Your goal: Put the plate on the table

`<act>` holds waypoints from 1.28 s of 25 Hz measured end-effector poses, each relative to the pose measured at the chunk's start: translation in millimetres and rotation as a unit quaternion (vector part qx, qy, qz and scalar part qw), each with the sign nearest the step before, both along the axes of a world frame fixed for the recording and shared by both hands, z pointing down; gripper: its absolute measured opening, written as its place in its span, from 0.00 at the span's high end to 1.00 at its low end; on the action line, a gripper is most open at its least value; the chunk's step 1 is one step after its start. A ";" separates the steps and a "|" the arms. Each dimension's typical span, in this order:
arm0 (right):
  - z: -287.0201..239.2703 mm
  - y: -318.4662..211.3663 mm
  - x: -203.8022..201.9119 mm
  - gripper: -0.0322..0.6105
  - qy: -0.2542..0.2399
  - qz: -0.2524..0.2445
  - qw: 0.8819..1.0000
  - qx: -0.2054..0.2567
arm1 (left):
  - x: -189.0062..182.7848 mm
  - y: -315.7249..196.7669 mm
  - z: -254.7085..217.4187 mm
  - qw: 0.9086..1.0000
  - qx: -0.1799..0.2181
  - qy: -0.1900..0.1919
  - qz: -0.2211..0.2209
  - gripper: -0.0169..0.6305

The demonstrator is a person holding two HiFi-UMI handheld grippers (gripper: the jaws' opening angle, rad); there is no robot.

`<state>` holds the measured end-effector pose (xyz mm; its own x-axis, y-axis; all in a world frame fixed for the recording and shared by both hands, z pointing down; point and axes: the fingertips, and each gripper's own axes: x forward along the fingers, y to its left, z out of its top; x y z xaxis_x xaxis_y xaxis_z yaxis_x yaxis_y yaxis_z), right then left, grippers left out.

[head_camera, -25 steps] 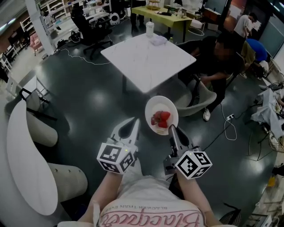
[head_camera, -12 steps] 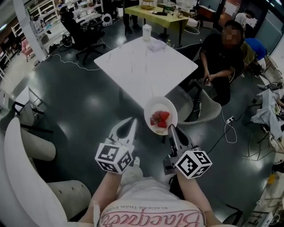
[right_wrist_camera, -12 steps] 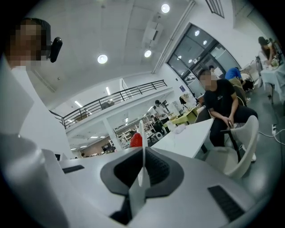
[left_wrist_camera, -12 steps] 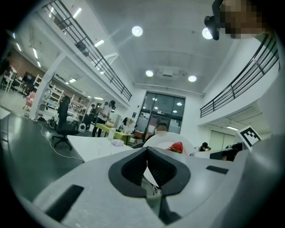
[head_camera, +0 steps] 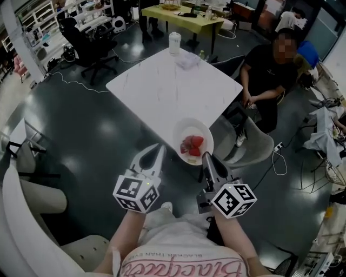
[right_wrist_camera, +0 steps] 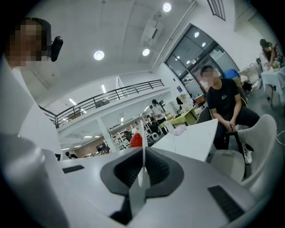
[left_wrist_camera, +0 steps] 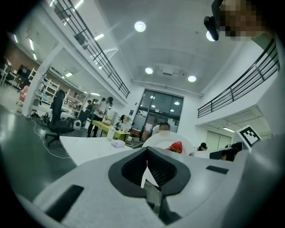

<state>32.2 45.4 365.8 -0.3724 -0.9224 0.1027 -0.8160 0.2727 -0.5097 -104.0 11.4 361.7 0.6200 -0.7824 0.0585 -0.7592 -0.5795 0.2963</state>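
A white plate [head_camera: 190,131] carrying red strawberries [head_camera: 193,145] hangs in the air over the near corner of the white table [head_camera: 162,86]. My right gripper [head_camera: 206,157] is shut on the plate's near rim. In the right gripper view the plate [right_wrist_camera: 143,153] stands edge-on between the jaws of the right gripper [right_wrist_camera: 143,168], with a strawberry [right_wrist_camera: 136,140] behind it. My left gripper [head_camera: 160,148] is shut and empty, to the left of the plate. From the left gripper [left_wrist_camera: 147,171] the plate [left_wrist_camera: 160,141] and a strawberry [left_wrist_camera: 176,146] show ahead to the right.
On the table's far side stand a cup [head_camera: 174,43] and a small clear packet [head_camera: 189,59]. A person in black [head_camera: 267,70] sits at the table's right, with a pale chair [head_camera: 251,145] in front. A black office chair [head_camera: 86,40] and a yellow-green table [head_camera: 181,13] lie beyond.
Both grippers and the plate have come closer to the white table; the plate now overlaps its near corner. The grip on the plate is unchanged.
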 end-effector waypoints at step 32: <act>48.7 -274.8 62.3 0.94 -0.035 -0.033 0.998 -0.051 | 64.4 -263.1 36.5 0.999 -0.033 -0.038 -0.011 0.97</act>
<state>94.5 -229.4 414.6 -0.4407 -0.8819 0.1674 -0.7598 0.2672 -0.5927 -39.6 -251.7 398.2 0.5950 -0.7884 0.1559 -0.7929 -0.5441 0.2745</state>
